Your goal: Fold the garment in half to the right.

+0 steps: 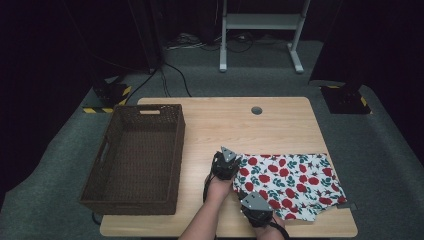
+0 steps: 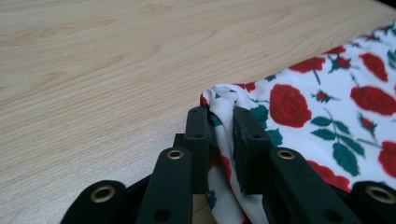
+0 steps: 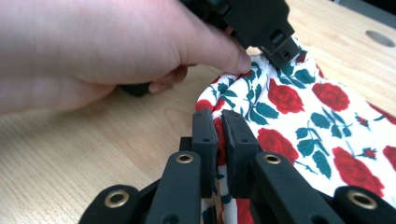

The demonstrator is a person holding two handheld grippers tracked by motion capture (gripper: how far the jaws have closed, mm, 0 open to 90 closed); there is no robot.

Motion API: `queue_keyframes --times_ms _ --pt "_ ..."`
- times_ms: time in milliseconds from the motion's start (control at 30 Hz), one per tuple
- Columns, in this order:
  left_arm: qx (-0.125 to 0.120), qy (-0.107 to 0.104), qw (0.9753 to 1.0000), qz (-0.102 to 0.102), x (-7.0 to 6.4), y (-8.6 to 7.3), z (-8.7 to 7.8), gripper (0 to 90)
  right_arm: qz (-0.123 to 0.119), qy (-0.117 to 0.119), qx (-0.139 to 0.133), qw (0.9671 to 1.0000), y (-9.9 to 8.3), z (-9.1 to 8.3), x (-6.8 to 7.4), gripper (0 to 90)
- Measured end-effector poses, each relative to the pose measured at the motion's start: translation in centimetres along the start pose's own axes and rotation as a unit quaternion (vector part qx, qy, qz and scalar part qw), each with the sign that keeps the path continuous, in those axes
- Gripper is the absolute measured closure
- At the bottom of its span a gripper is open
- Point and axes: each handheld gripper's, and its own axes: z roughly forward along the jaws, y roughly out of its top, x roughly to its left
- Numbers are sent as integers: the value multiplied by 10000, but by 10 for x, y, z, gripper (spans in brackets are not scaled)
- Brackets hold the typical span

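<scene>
Left tool (image 1: 226,162) is pinched on the near-left corner of the rose-print cloth (image 1: 290,182), spread on the desk (image 1: 220,120) right of the basket (image 1: 135,157); right tool (image 1: 256,205) is likewise clamped on its edge, probably for lifting.

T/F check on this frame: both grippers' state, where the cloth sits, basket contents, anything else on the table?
1. The left gripper is shut on the rose-print cloth. True.
2. The right gripper is open above the cloth. False: it is shut on the cloth's edge.
3. The wicker basket holds the cloth. False: the cloth lies on the table, to the basket's right; the basket looks empty.
4. The two grippers grip the same left edge of the cloth. True.
</scene>
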Motion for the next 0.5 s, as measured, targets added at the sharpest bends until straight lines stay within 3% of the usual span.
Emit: queue_keyframes --times_ms 267,500 --pt "-459 -64 9978 -465 -2 18 -16 784 48 -83 -287 9995 9 -11 -4 850" --pt "-675 1 9949 -747 2 39 -36 792 49 -91 -615 9981 32 -24 -7 849"
